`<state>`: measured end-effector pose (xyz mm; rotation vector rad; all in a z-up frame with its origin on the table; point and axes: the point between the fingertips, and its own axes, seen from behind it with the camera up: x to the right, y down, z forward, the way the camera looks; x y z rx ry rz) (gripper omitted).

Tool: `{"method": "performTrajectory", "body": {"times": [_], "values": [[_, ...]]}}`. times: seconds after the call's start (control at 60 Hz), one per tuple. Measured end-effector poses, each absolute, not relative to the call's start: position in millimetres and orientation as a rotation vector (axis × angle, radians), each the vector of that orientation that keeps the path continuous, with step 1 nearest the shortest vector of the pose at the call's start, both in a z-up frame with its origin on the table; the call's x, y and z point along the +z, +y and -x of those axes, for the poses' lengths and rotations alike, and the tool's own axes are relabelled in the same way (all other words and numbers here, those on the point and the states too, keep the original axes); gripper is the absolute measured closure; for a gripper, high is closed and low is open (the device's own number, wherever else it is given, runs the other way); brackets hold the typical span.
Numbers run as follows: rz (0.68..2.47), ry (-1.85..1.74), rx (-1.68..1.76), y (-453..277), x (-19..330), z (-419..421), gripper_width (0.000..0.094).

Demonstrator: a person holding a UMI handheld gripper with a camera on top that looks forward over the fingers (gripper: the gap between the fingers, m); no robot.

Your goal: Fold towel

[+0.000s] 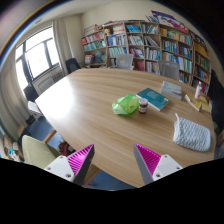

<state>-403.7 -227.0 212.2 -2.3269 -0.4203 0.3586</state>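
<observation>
Still approach step: gripper (112, 160) jaws wide open, holding nothing. White-grey checked cloth towel (192, 133) lies crumpled near right edge of oval wooden table (85, 105), well apart. Next: close in, pinch towel corner.

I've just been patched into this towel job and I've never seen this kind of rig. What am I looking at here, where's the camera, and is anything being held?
This is no robot arm: a person carries a hand-held gripper with two fingers. The single picture comes from a wide-angle camera riding on it, looking forward along the fingers; the pink pads at the bottom are their inner faces. The fingers stand open with nothing between them. Ahead is a large wooden table in a room with a window and bookshelves. On the table lie a green object, a teal book-like item and, off to the right, a pale folded towel. Chairs stand around the table. Nothing is held yet.
</observation>
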Motion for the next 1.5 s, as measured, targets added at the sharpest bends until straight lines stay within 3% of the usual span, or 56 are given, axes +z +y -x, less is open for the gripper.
{"method": "performTrajectory", "body": {"times": [0.133,0.333,0.65,0.8,0.967,1.067,1.183,1.217,1.233,1.417,1.5], "values": [[2.323,-0.362,0.3,-205.9,201.8,373.2,0.011],[2.386,-0.172,0.193,-158.7,155.3,297.4,0.0117],[2.424,-0.035,0.043,-26.6,86.0,156.5,0.0124],[2.458,-0.023,0.013,26.8,37.7,120.8,0.0127],[2.535,-0.072,0.001,36.4,-20.9,117.0,0.0131],[2.507,-0.022,-0.018,41.3,-19.0,114.0,0.0237],[2.507,0.03,-0.087,43.1,-18.1,95.0,0.0645],[2.507,0.006,-0.13,44.5,-18.5,86.2,0.0833],[2.507,-0.005,-0.15,44.5,-18.9,83.4,0.0861],[2.49,-0.027,-0.122,43.8,-16.0,84.8,0.0901],[2.466,0.008,-0.027,46.4,3.9,89.6,0.0902]]}}
